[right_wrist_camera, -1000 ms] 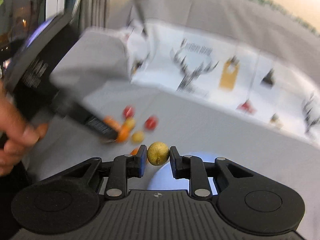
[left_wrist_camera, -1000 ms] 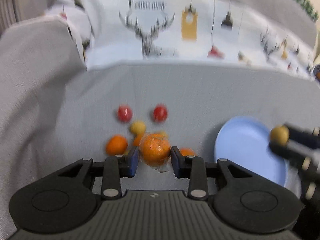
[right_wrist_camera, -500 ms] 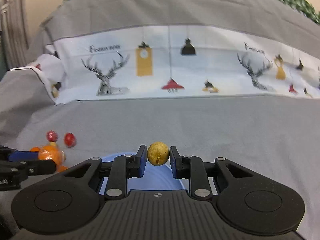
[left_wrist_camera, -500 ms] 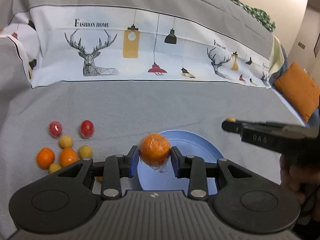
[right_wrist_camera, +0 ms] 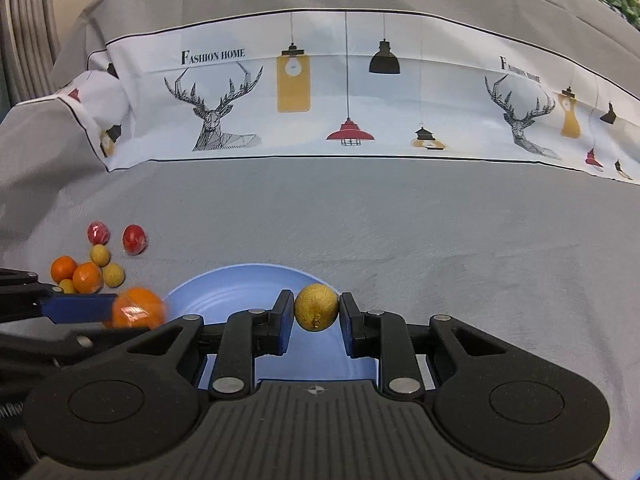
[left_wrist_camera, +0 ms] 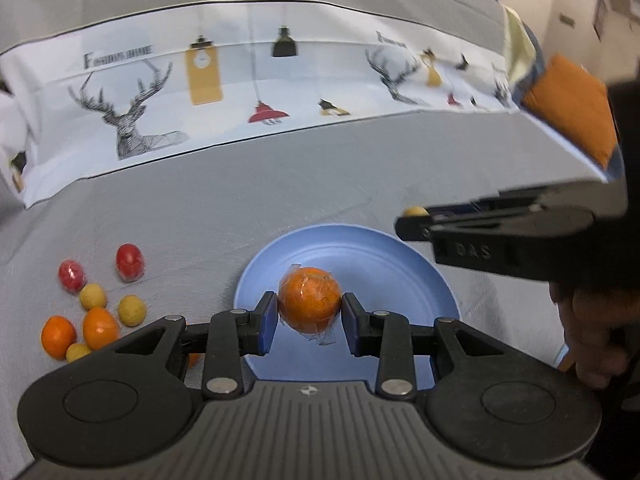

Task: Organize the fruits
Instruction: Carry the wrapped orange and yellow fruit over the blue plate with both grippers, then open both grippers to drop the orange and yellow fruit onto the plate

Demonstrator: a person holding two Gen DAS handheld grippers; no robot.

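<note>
My left gripper (left_wrist_camera: 309, 312) is shut on a plastic-wrapped orange (left_wrist_camera: 310, 300) and hangs over the blue plate (left_wrist_camera: 384, 268) on the grey cloth. My right gripper (right_wrist_camera: 315, 314) is shut on a small golden-yellow fruit (right_wrist_camera: 316, 307) above the far part of the same blue plate (right_wrist_camera: 224, 288). In the left wrist view the right gripper (left_wrist_camera: 412, 220) reaches in from the right with the yellow fruit (left_wrist_camera: 415, 211) at its tip. In the right wrist view the left gripper's blue finger (right_wrist_camera: 76, 307) and its orange (right_wrist_camera: 138, 308) show at the plate's left edge.
A pile of loose fruits (left_wrist_camera: 94, 312) lies left of the plate: two red, several yellow and orange ones; the same loose fruits (right_wrist_camera: 98, 260) show in the right wrist view. A printed white cloth (right_wrist_camera: 344, 96) covers the backrest behind. An orange cushion (left_wrist_camera: 568, 108) sits far right. A hand (left_wrist_camera: 596, 320) holds the right gripper.
Both grippers have swung from the fruit pile on the left to over the blue plate and sunk a little, each still holding its fruit. The views have rolled level.
</note>
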